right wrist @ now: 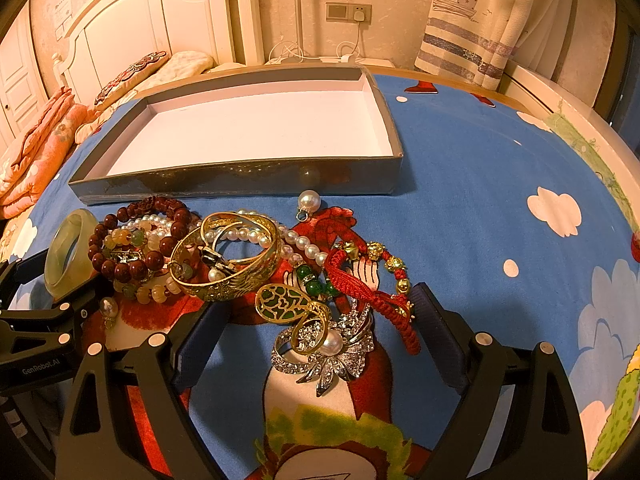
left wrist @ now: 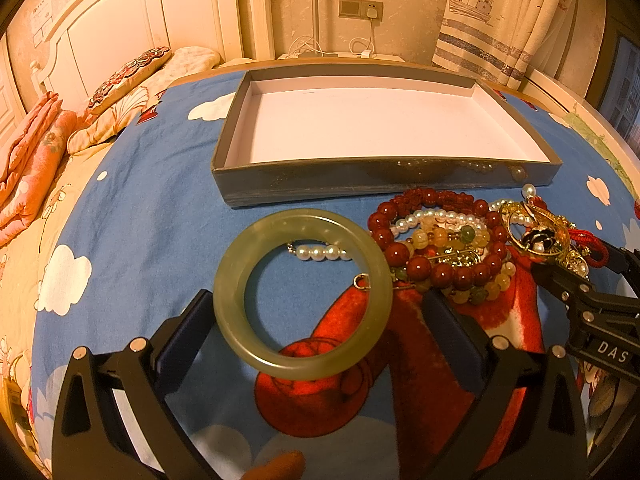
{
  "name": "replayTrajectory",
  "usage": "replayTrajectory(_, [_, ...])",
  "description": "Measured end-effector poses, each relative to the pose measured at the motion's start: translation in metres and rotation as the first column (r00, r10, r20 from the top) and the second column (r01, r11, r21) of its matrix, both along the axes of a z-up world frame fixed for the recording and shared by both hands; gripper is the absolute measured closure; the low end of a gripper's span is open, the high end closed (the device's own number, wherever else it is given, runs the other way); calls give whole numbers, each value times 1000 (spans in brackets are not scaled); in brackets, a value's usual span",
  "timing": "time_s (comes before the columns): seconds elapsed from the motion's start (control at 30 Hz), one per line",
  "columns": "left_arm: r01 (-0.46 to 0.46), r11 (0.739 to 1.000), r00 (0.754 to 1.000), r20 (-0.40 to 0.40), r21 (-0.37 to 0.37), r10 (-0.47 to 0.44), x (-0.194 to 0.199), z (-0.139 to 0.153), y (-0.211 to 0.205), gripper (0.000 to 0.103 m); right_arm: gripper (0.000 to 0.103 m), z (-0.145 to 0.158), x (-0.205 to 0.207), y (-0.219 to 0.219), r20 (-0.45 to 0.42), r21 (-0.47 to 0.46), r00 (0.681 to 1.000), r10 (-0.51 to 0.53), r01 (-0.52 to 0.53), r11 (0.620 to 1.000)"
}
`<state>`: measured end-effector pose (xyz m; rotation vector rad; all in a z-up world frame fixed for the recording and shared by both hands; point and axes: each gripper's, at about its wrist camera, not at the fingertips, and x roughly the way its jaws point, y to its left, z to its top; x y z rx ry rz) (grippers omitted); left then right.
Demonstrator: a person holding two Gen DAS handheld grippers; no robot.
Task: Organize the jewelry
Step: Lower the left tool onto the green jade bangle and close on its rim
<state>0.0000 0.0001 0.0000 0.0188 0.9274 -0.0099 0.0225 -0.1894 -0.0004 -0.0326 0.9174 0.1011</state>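
Two letterings show: left wrist view reads "DAS" on the right gripper (left wrist: 560,276), while the left gripper (left wrist: 320,312) clamps a jade bangle (left wrist: 302,294) before the grey tray (left wrist: 384,182). Right wrist view reads "GenRobot.AI"; the right gripper (right wrist: 320,320) gapes around a rhinestone brooch (right wrist: 328,350), gold bangle (right wrist: 228,256) beside.

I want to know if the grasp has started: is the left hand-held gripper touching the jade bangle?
Cannot tell. In the left wrist view the jade bangle overlaps the left hand-held gripper, but neither view shows contact plainly.
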Motion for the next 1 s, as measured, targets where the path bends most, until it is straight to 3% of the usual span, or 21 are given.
replayTrajectory(0.17, [-8,1000,1000,0,0,8,0,0,0,2,15,-1,1,1,-3,5,1000,13,-13,1000])
replayTrajectory(0.2, [-11,1000,1000,-1,-1,11,0,0,0,2,4,-2,2,2,-21,29,998,53,-52,998])
replayTrajectory(0.33, [-15,1000,1000,-1,-2,15,2,0,-2,2,4,0,-2,2,-34,27,994,105,-104,994])
replayTrajectory(0.47, [-21,1000,1000,-6,1,21,1,1,-1,2,5,5,-7,-10,-29,100,993,110,-107,989])
replayTrajectory(0.67, [10,1000,1000,-25,-5,-10,-2,2,2,2,5,21,-21,-50,68,246,996,64,-79,966])
replayTrajectory(0.83, [54,997,997,63,-60,-50,-28,14,9,2,5,22,-26,-97,77,374,997,-4,-25,927])
replayTrajectory(1.0, [102,989,988,127,-103,-88,-32,34,2,2,5,27,-29,-115,133,420,990,-49,-11,907])
